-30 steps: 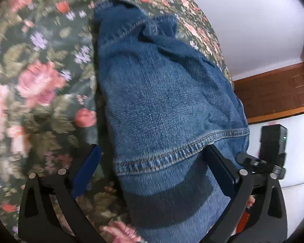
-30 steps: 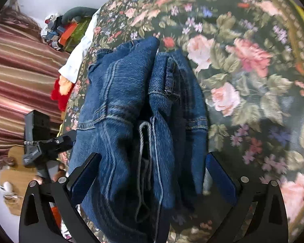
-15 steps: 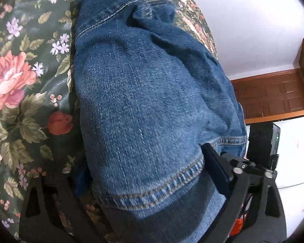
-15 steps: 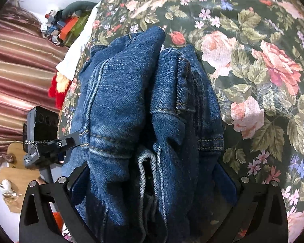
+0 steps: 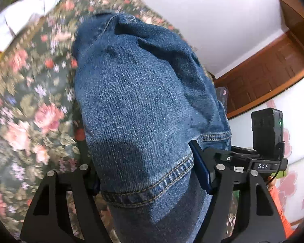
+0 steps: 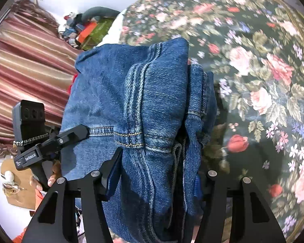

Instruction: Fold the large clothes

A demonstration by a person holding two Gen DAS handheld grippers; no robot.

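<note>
Bunching between both tongs, the jeans (image 5: 139, 105) sit clamped.

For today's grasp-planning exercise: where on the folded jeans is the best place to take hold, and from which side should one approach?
Grip the jeans at the near end, across the stitched hem, coming from the near edge of the floral bedspread. There the layers bunch thick enough for both sides to be pinched; the left claw and right claw, jaws just closing, straddle exactly that.

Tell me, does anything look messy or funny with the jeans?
A little. The jeans are bunched into thick, uneven layers, with the hem folded over crookedly. Both the left gripper and right gripper have just squeezed onto the bundle.
</note>
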